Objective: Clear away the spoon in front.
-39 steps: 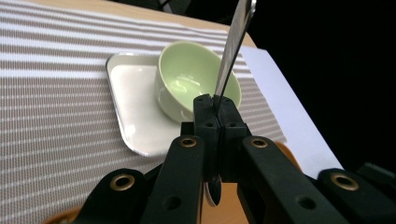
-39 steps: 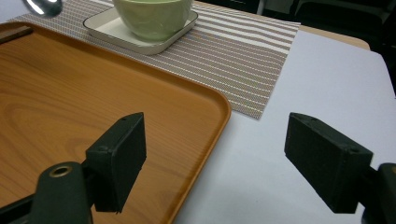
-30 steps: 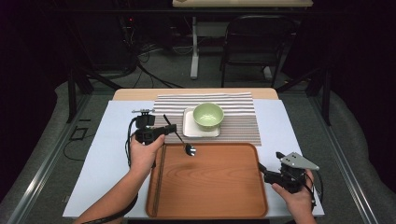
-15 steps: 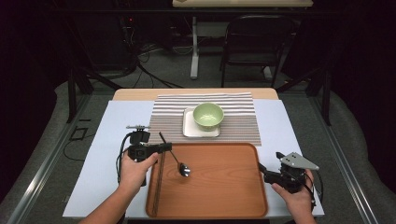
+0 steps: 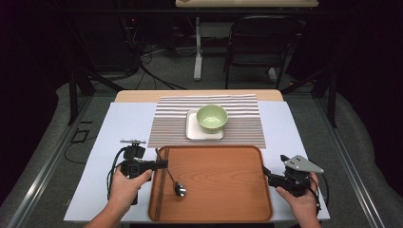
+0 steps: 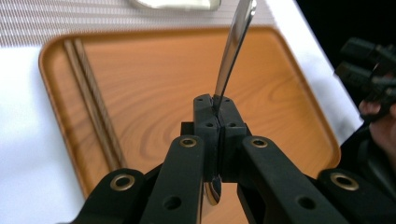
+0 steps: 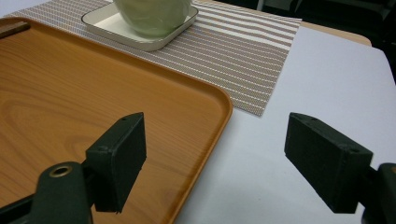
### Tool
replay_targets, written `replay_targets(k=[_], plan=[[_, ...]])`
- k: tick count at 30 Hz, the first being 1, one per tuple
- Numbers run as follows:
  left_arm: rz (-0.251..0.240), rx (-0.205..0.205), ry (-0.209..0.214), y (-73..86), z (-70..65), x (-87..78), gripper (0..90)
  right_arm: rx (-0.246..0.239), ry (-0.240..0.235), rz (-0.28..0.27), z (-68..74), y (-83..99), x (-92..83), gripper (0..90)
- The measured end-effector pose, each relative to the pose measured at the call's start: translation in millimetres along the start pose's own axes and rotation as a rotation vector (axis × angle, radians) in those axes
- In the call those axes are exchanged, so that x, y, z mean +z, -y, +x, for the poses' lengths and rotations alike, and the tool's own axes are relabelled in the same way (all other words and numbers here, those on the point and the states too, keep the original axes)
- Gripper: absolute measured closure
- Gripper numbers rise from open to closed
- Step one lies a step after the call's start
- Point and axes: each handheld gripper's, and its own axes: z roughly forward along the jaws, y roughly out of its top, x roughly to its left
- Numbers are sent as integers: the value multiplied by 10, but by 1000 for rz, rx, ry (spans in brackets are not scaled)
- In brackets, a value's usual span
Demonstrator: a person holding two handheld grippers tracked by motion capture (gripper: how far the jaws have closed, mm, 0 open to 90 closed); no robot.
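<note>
Left gripper view: slim glossy metal spoon (image 6: 231,51)

Glossy metal spoon (image 6: 232,51) – wood-grain tray (image 5: 223,183) – woven striped placemat (image 5: 242,123).

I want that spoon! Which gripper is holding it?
The left gripper, pinching the spoon over the tray; the right gripper stands open and empty.

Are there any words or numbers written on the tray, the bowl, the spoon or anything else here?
No, there is nothing to read. The wooden tray, the green bowl, the white dish under it, the striped mat and the spoon in the left hand-held gripper all bear no letters, numbers or signs.
</note>
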Motion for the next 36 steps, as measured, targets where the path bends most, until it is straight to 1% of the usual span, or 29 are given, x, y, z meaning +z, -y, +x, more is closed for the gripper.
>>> replay_targets(k=[2,4,5,6,9,12,21,26,27,29,30,31,32,34,35,36], plan=[[29,7,-8,15,21,17,897,1,0,1,0,0,0,205],[45,3,-16,26,49,34,897,2,1,0,0,0,0,205],[49,-5,-13,25,62,41,897,1,1,0,0,-1,0,205],[49,-8,-11,21,72,51,897,2,1,1,0,-1,-1,205],[53,-2,-19,-8,84,89,895,4,1,1,-4,0,0,205],[63,12,-27,-53,87,142,891,2,1,0,-1,-2,-3,205],[84,18,-42,-197,115,363,880,3,3,-3,-12,-3,-8,205],[84,18,-42,-197,115,363,876,2,3,-3,-11,-4,-7,205],[99,-5,-45,-254,185,554,876,2,3,-3,-11,-4,-7,205],[99,-5,-45,-254,185,554,871,-6,-3,-1,7,-7,-4,205],[100,-27,-17,-269,240,643,871,-1,-2,-2,1,-6,-5,205],[100,-27,-17,-269,240,643,873,-1,-2,-2,1,-6,-5,205],[99,-42,-9,-271,249,672,873,0,-1,-3,-3,-5,-5,205],[118,-38,-13,-268,287,748,867,1,1,-5,-9,-6,-9,205],[118,-38,-13,-268,287,748,865,1,1,-5,-9,-6,-9,205],[128,-41,-13,-262,314,784,862,0,0,-4,-7,-6,-10,206]])
